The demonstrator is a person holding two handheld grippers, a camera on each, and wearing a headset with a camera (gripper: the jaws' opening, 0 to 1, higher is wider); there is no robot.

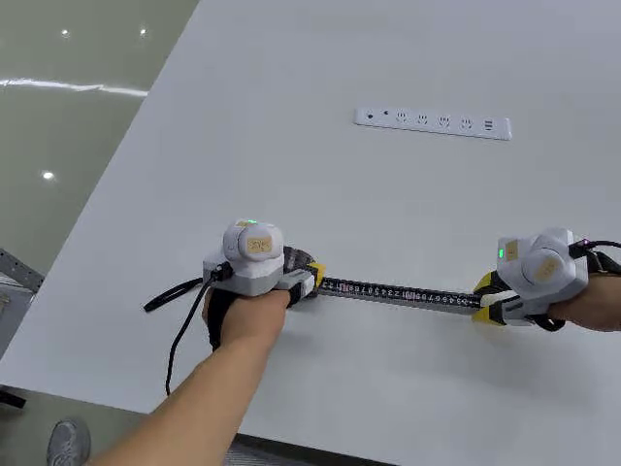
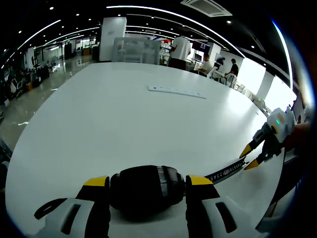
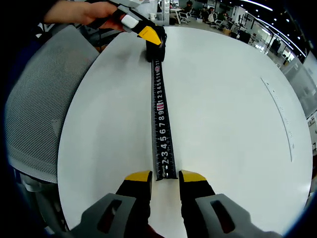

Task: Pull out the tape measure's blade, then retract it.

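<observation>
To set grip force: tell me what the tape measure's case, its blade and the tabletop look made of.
The case: black with a dull sheen, probably rubber-coated plastic. The blade: a thin dark strip with printed white numerals, lying straight, likely coated steel. The tabletop: white, smooth, faintly shiny, perhaps laminate.

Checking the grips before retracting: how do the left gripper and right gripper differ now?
The left gripper clamps the tape measure's black case; the right gripper pinches the tip of the blade. The left gripper's jaws stand wide apart, the right gripper's nearly together. Both have yellow-tipped jaws.
</observation>
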